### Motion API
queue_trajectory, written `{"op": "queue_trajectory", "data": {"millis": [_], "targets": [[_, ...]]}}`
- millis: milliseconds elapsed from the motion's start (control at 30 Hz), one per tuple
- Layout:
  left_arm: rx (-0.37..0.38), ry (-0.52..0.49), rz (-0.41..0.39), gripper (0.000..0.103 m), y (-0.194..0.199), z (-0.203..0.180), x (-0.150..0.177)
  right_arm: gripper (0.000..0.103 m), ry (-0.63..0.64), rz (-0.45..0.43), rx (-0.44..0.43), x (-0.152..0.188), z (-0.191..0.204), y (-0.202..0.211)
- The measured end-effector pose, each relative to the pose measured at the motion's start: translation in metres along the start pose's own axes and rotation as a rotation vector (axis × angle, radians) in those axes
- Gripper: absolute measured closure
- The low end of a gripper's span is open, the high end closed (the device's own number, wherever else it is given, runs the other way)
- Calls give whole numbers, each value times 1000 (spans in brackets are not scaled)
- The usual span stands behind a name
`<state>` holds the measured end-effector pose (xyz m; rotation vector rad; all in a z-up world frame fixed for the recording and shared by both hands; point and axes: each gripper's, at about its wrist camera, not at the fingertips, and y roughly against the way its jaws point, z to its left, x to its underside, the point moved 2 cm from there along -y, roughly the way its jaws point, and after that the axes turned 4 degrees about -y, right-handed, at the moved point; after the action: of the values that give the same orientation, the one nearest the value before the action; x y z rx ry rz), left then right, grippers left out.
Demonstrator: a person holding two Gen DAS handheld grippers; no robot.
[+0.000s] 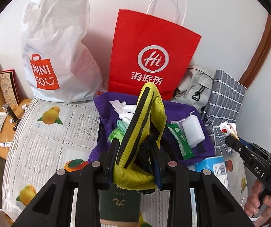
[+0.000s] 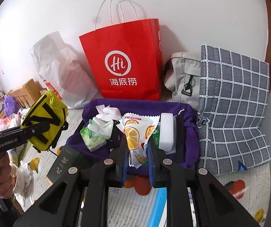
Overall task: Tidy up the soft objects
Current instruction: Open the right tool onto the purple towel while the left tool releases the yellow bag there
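My left gripper (image 1: pixel 135 145) is shut on a yellow pouch with black stripes (image 1: pixel 137 132), held upright above the near edge of an open purple fabric bin (image 1: pixel 184 111). The pouch also shows in the right wrist view (image 2: pixel 44 121). My right gripper (image 2: pixel 137 145) is shut on a white snack packet printed with orange slices (image 2: pixel 135 132), held over the purple bin (image 2: pixel 139 104). The bin holds white gloves (image 2: pixel 105 119), a green tissue pack (image 2: pixel 92 140), a white block (image 2: pixel 166 130) and a green wrapper (image 1: pixel 181 141).
Behind the bin stand a red Haidilao paper bag (image 2: pixel 124 64), a white Miniso plastic bag (image 1: pixel 56 53), a grey backpack (image 2: pixel 184 75) and a grey checked cloth bag (image 2: pixel 234 102). A dark green box (image 2: pixel 67 162) and a blue tissue pack (image 1: pixel 213 164) lie near the bin on the fruit-print table cover (image 1: pixel 50 141).
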<state>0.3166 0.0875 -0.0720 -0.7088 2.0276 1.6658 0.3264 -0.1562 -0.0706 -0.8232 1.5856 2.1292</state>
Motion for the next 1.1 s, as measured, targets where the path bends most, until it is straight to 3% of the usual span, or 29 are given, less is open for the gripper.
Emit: {"op": "queue_trajectory", "data": {"millis": [367, 533, 1100], "targets": [[-11, 34, 44, 73, -50, 4, -31, 84, -10, 33, -42, -32, 3, -55], [-2, 42, 67, 73, -74, 4, -41, 84, -13, 67, -70, -28, 1, -81], [160, 120, 152, 72, -128, 12, -43, 80, 27, 251, -31, 4, -2, -152]]}}
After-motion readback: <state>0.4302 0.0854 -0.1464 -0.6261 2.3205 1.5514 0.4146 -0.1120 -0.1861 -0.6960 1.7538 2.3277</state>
